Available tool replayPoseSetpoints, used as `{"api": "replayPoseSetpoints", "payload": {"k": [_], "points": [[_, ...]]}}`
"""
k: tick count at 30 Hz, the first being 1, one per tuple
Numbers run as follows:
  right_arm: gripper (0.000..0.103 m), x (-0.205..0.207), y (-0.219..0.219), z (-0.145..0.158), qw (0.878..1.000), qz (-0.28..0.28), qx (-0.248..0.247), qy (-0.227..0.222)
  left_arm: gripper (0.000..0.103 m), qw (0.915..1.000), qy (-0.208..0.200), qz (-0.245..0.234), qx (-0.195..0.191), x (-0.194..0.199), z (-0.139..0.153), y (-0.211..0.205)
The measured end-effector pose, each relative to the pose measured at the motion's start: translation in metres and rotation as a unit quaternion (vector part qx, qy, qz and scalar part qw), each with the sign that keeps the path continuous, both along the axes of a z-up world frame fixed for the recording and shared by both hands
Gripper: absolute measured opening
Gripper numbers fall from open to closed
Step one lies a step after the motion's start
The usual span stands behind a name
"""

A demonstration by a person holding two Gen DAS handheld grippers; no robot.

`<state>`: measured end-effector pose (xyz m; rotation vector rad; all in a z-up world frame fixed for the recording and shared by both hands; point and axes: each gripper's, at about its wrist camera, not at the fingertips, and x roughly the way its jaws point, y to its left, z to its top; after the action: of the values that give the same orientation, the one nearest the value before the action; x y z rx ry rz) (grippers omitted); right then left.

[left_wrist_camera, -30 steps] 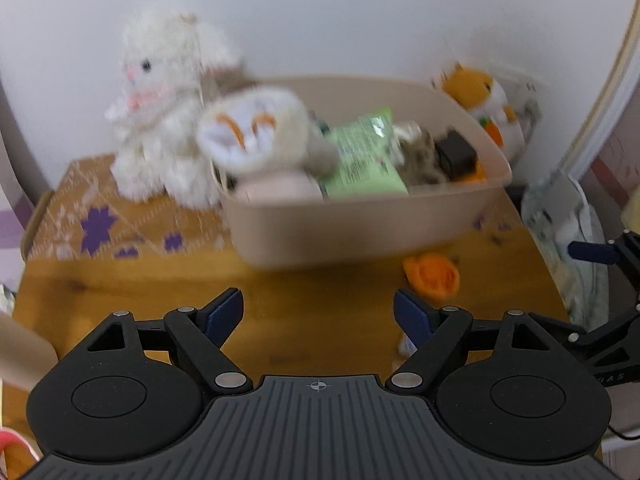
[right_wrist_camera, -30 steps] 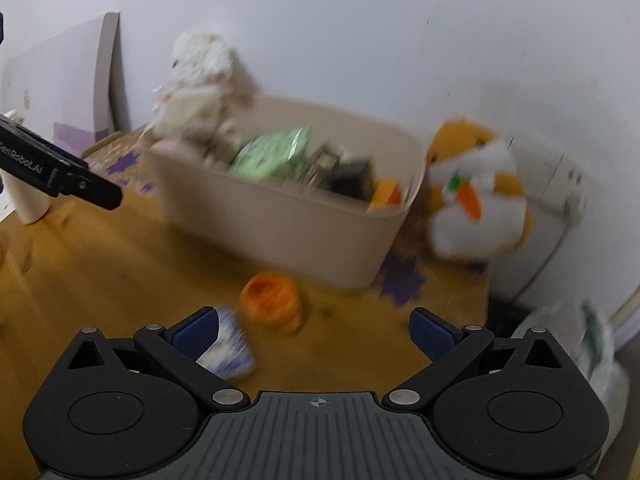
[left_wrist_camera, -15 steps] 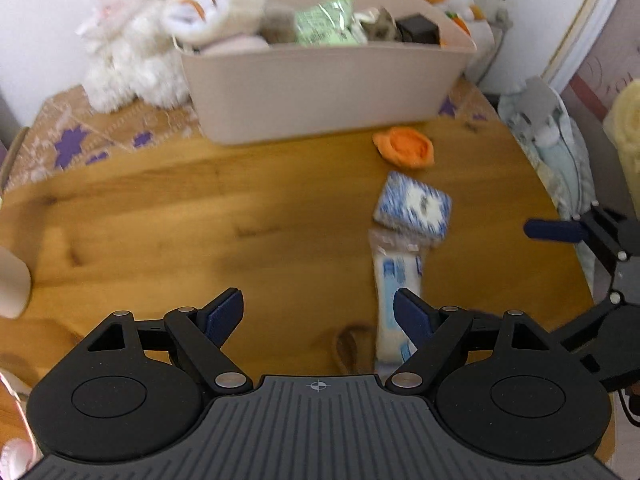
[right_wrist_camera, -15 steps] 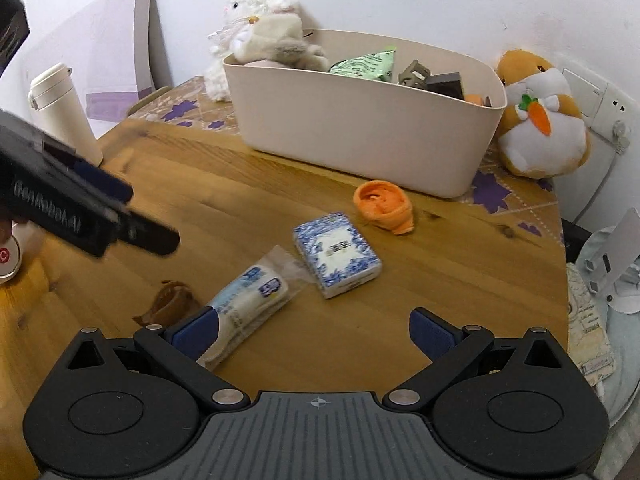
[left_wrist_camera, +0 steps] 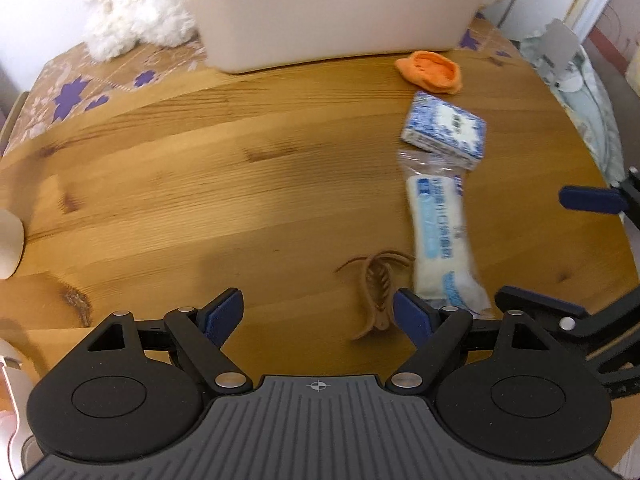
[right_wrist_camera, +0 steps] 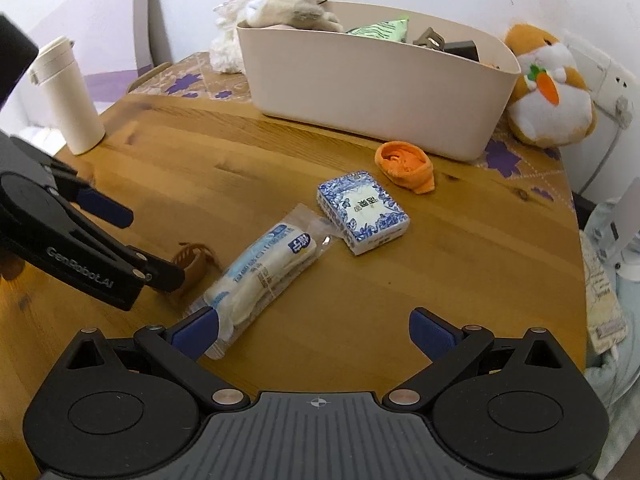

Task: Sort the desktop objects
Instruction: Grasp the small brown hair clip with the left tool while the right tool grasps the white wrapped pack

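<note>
Left tool (left_wrist_camera: pixel 318 314): fingers spread apart, holding nothing, low over the wooden worktop (left_wrist_camera: pixel 200 184), with the brown plastic claw hair clip (left_wrist_camera: pixel 376 284) lying just inside its right finger.
Right tool (right_wrist_camera: pixel 314 330): fingers likewise apart and empty, its left finger at the near end of the long clear-wrapped white and blue packet (right_wrist_camera: pixel 264 266).
Loose things: the clip, the packet, a blue-and-white patterned tissue pack (right_wrist_camera: pixel 362 212) touching the packet's far end, and an orange rolled cloth piece (right_wrist_camera: pixel 406 164) just beside the beige plastic bin (right_wrist_camera: pixel 372 88).
Bin: already holds plush toys and packets at the back of the worktop.
Step in hand: probably the left tool taking the clip.
How to do it well: shift right so the clip sits midway between the fingers, go low enough to catch its body, not the thin prongs, then close squarely.
Risk: the clip may skid on the smooth wood, or the right finger may nudge the packet.
</note>
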<state>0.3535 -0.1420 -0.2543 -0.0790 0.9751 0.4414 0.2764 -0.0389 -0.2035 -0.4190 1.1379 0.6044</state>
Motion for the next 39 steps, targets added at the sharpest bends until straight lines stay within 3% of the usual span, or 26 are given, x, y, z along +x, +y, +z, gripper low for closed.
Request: {"api": "replayPoseSetpoints", "payload": {"k": [6, 16, 20, 25, 28, 32, 36, 39], "points": [[0.103, 0.005, 0.016, -0.004, 1.000, 0.000, 0.004, 0.010, 0.084, 0.9997, 0.008, 0.023, 0.000, -0.004, -0.007, 0.016], [0.103, 0.017, 0.048, -0.017, 0.999, -0.003, -0.015, 0.030, 0.084, 0.9990, 0.012, -0.015, 0.041, 0.003, -0.012, 0.023], [0.103, 0.024, 0.055, -0.024, 0.999, -0.014, -0.026, 0.037, 0.084, 0.9994, 0.004, -0.005, 0.035, 0.008, -0.013, 0.028], [0.085, 0.032, 0.055, -0.027, 0.999, -0.033, -0.029, 0.030, 0.078, 0.9994, -0.010, 0.005, 0.032, 0.009, -0.014, 0.031], [0.067, 0.032, 0.053, -0.025, 0.999, -0.031, -0.023, 0.023, 0.064, 0.9991, -0.018, -0.001, 0.038, 0.010, -0.011, 0.029], [0.055, 0.033, 0.049, -0.023, 0.999, -0.041, -0.021, 0.018, 0.039, 0.9990, -0.022, -0.010, 0.037, 0.010, -0.009, 0.026], [0.036, 0.030, 0.046, -0.020, 0.999, -0.035, -0.019, 0.018, 0.035, 0.9994, -0.026, -0.009, 0.021, 0.007, -0.007, 0.026], [0.032, 0.028, 0.043, -0.019, 0.999, -0.030, -0.016, 0.023, 0.034, 0.9996, -0.029, 0.000, -0.006, 0.006, -0.006, 0.027]]}}
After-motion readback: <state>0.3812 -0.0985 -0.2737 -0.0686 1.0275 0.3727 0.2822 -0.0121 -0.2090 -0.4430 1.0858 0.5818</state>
